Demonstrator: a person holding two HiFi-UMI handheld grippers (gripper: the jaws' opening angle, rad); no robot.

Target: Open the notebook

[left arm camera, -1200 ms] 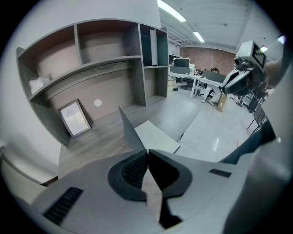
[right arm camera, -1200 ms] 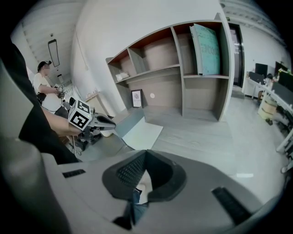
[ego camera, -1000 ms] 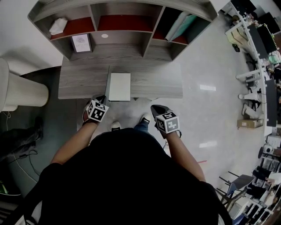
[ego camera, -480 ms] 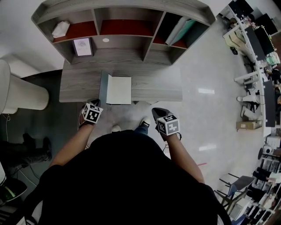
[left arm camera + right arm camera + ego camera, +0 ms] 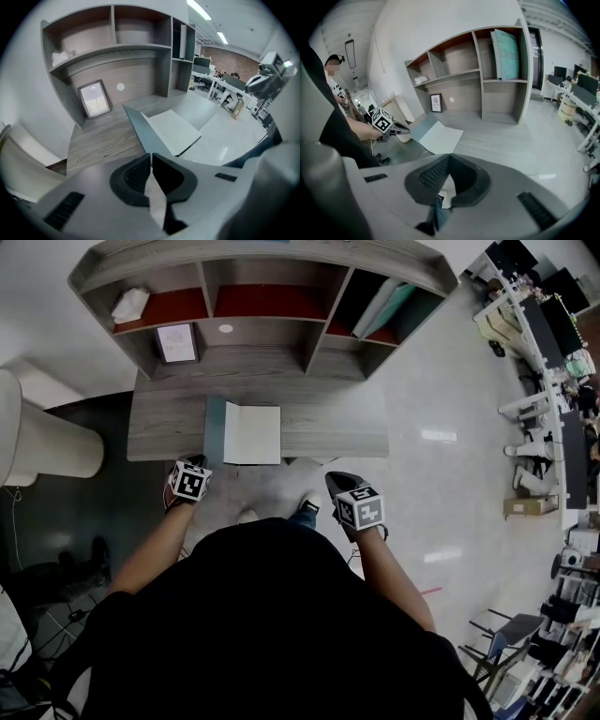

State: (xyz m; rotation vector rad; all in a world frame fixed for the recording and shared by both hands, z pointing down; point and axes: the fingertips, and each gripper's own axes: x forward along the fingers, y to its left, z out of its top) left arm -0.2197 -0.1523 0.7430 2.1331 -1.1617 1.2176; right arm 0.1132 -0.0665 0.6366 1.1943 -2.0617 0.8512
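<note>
Head view: notebook [image 5: 253,433] lies open on the surface [image 5: 337,423], with its teal cover [image 5: 214,427] on the left. The left hand-held gripper [image 5: 196,463] is at the cover's near corner. The right hand-held gripper [image 5: 337,480] is well apart, off the surface's front edge.

Left gripper view: the 2 jaws are closed on the cover's near edge, and the cover is tilted up.

Right gripper view: the jaws are closed with nothing between them. The notebook lies ahead to the left.

Notebook [image 5: 251,433] laid on desk [image 5: 337,423] near front edge; framed picture [image 5: 176,343] stood behind it, leftward, beneath shelf unit [image 5: 262,268]
</note>
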